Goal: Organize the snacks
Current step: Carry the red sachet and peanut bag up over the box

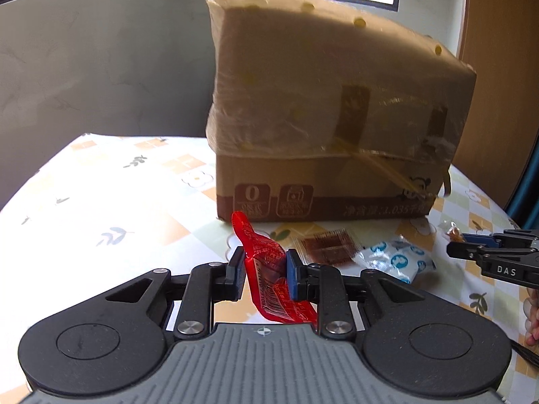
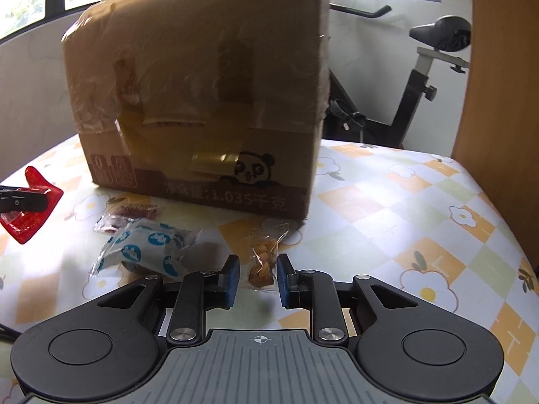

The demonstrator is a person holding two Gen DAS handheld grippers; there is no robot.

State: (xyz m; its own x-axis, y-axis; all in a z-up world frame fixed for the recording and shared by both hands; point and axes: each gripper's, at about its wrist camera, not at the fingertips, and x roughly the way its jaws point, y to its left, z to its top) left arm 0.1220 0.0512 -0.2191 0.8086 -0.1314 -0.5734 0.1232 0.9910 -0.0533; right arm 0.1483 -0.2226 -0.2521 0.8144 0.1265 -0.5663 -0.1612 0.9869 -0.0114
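Your left gripper (image 1: 264,271) is clamped on the red packet (image 1: 269,269): both fingers (image 1: 237,272) press its crumpled middle, one end sticking up past the tips toward the cardboard box (image 1: 337,118), the barcode end hanging back toward the gripper body. The packet looks clear of the counter (image 1: 101,202), though you cannot confirm this from the left wrist view alone. Your right gripper (image 2: 257,276) stands at a narrow gap around the small clear packet of orange pieces (image 2: 262,262); the packet lies between the fingers (image 2: 232,279), but a sliver of space shows on each side, so whether the pads actually press it cannot be told. To do this step well: keep the left grip firm, since the film is slick and held only at a pinch point, and carry the red packet level so the hanging end does not snag. The box appears taped shut on the faces you see, so judge the drop spot before moving. On the right, centre the small packet and close squarely before lifting. The right wrist view shows what the left does not: the blue-and-white packet (image 2: 148,249) and the brown packet (image 2: 134,212) lying left of the right fingers, and an exercise bike (image 2: 421,77) behind. The left wrist view alone shows how the red packet sits in its grip.
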